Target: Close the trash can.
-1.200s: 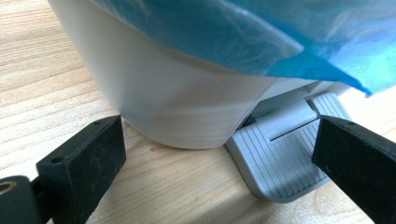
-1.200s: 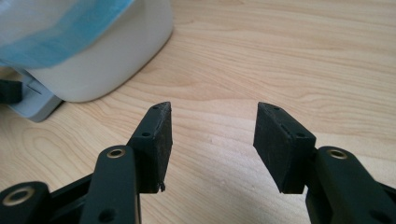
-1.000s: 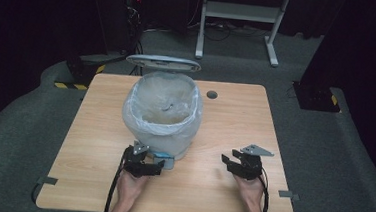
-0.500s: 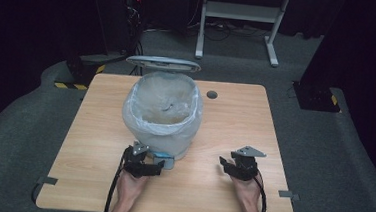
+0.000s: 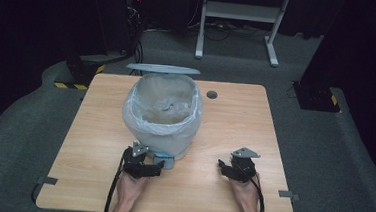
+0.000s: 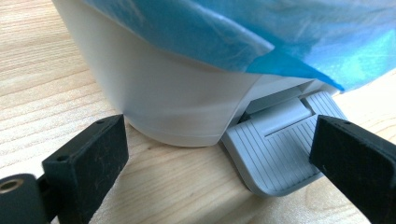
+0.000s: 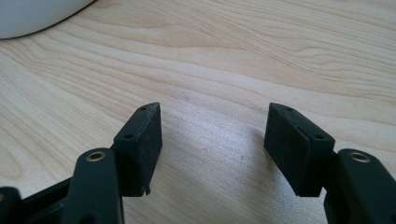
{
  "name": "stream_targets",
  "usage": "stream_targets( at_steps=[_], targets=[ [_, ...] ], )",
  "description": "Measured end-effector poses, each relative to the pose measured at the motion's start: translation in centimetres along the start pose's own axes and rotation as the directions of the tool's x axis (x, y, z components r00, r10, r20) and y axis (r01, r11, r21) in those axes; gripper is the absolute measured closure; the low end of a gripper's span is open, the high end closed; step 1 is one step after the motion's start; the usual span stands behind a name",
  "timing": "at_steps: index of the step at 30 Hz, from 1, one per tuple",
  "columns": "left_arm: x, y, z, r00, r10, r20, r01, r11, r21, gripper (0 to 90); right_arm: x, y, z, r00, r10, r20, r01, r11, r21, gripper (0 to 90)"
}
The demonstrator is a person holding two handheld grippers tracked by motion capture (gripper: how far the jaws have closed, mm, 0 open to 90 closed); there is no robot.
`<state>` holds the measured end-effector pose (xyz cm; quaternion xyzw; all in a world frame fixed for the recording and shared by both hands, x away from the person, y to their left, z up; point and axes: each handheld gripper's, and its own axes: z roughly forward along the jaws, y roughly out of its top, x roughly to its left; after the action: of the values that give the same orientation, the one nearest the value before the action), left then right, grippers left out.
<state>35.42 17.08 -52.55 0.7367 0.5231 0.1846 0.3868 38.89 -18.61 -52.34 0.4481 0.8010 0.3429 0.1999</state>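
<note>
The table [image 5: 234,134] is light wood with a round cable hole [image 5: 212,94] near its far edge. It stands on grey carpet in a dark room, with a white desk frame [image 5: 240,12] behind it. The bin [image 5: 162,117], white, lined with a pale bag and lid raised, sits left of centre. Its grey pedal [image 6: 280,149] faces the person.

The left gripper [image 5: 146,167] lies at the bin's base, jaws wide, flanking the base and pedal without contact. The right gripper [image 5: 231,170] rests well apart to the right, jaws moderately wide over bare wood, holding nothing.

Compared with the earlier frames, the right jaws have just been opening; the bin and left gripper are unchanged.
</note>
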Motion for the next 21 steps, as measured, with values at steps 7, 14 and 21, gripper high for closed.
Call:
stream_targets(
  at_steps=[7,14,21],
  targets=[
    [-0.1,0.0,-0.3,0.9999,0.005,0.009,-0.006,1.0,0.004,5.8,0.0,0.0,0.0,1.0,0.004,0.005,-0.004,1.0,0.0,35.6],
    [0.2,0.3,-0.8,0.9995,-0.011,0.031,0.012,0.9997,-0.021,5.5,0.0,0.0,0.0,1.0,0.005,0.005,-0.005,1.0,0.001,35.6],
    [0.2,0.5,-1.1,0.9996,-0.001,0.027,0.002,0.9998,-0.018,5.6,0.0,0.0,0.0,1.0,0.004,0.006,-0.004,1.0,0.0,35.4]
  ],
)
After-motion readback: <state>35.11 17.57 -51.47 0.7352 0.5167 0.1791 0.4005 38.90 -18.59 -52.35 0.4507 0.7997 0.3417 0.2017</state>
